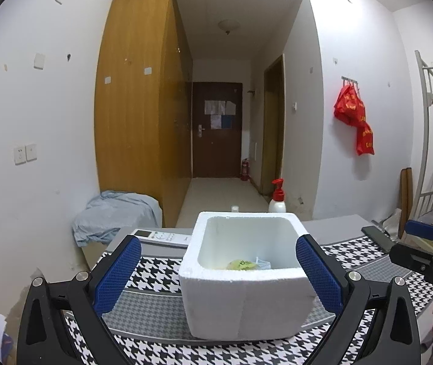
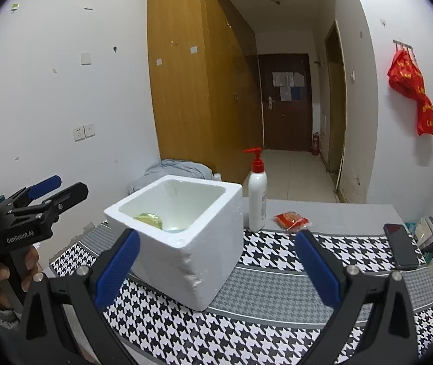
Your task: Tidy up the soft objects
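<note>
- Standing on the houndstooth table cover (image 2: 277, 328): one white foam box (image 1: 247, 298), open at the top, upright.
- Inside the box: one yellow-green soft item (image 1: 240, 264) and one pale blue-and-white soft item (image 1: 262, 264), lying side by side on the box floor; whether they touch cannot be told.
- Outside the box: one red packet (image 2: 292, 220), lying on the grey table surface, just beside the pump bottle and apart from the box.
- One white pump bottle (image 2: 257, 196) with a red pump head, upright, behind the box's right side.
- One dark phone (image 2: 400, 245), flat, near the right table edge.
- One white remote control (image 1: 161, 237), flat, behind the box's left side.
- Left gripper (image 1: 216, 276): two blue-padded fingers spread wide to either side of the box, holding nothing.
- Right gripper (image 2: 216, 269): two fingers likewise spread wide, empty, box corner between them, no contact seen.
</note>
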The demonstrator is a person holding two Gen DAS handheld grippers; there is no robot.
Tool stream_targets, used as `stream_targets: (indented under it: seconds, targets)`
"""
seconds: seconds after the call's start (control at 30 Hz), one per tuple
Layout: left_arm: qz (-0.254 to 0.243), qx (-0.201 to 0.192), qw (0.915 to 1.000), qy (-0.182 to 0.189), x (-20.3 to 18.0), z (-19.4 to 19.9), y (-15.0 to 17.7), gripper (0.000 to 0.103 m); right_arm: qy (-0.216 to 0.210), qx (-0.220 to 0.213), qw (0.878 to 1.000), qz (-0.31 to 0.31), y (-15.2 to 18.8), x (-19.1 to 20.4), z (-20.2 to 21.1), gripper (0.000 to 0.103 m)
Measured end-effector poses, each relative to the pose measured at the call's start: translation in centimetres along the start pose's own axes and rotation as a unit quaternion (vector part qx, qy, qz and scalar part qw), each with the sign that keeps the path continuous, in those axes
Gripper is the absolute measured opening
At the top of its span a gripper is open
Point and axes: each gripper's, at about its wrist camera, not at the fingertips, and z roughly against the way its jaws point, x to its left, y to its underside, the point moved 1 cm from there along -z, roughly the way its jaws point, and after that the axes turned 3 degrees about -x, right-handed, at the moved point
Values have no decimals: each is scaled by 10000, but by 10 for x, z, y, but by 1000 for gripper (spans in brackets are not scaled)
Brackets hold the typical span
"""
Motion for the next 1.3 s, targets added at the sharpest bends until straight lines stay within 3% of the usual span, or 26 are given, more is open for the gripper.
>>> stream_targets:
  seconds: [0.73,1.3]
  targets:
    - [-125,-331,9994,20,-15,89,20,102,21,-480,9987,152,29,38,88,103]
    - [-157,-620,9978,193,-27,143,56,102,-44,-709,9973,178,66,55,128,103]
